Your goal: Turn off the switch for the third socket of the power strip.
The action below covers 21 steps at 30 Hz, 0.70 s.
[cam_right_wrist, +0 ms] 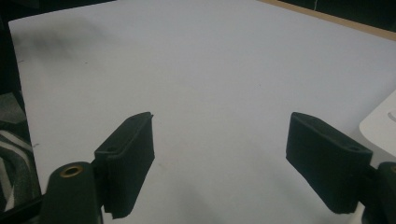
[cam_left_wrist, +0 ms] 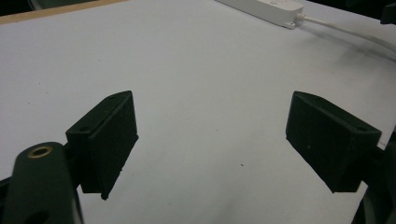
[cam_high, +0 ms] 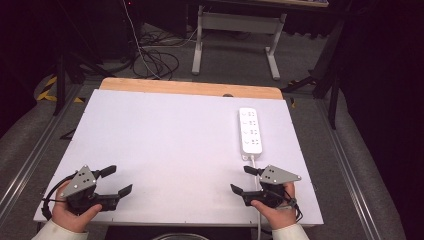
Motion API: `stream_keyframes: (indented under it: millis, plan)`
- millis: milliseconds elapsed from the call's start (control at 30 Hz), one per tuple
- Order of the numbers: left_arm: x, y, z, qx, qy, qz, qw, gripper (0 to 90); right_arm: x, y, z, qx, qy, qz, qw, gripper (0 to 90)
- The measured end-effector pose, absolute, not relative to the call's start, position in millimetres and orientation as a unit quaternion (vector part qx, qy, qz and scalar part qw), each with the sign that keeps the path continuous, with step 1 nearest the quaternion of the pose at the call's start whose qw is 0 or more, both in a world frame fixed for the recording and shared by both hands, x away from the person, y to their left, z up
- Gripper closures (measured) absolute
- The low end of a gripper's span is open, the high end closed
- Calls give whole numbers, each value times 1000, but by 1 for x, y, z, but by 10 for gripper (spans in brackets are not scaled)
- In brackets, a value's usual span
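A white power strip (cam_high: pixel 250 130) lies lengthwise on the right part of the white table top (cam_high: pixel 170 140), its white cable (cam_high: pixel 257 165) running toward the front edge. It also appears at the top of the left gripper view as the power strip (cam_left_wrist: pixel 271 8), and its corner (cam_right_wrist: pixel 380 128) sits at the right edge of the right gripper view. My left gripper (cam_high: pixel 119 181) rests near the front left corner, jaws apart over bare table. My right gripper (cam_high: pixel 242 179) sits at the front right, just below the strip's cable end, jaws apart and empty. In their own views the left gripper (cam_left_wrist: pixel 210 140) and right gripper (cam_right_wrist: pixel 219 156) frame only bare white surface.
A wooden strip (cam_high: pixel 190 88) borders the table's far edge. Beyond it stand a grey desk frame (cam_high: pixel 235 35) and loose cables (cam_high: pixel 155 60) on the floor. Metal rails (cam_high: pixel 350 170) run along both sides of the table.
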State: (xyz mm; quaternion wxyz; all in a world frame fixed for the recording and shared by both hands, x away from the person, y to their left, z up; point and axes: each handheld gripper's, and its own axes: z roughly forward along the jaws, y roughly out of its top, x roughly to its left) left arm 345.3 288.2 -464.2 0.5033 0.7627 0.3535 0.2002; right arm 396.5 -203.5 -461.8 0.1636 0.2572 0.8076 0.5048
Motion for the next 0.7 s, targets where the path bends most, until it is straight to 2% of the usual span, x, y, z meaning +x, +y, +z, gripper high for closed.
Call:
stream_keyframes:
  millis: [333, 700]
  plan:
    - [345, 289, -464, 764, 344, 225, 497, 165, 396, -204, -460, 252, 809, 503, 171, 239]
    - [344, 289, -463, 766, 344, 223, 495, 166, 395, -204, -452, 243, 814, 498, 176, 254]
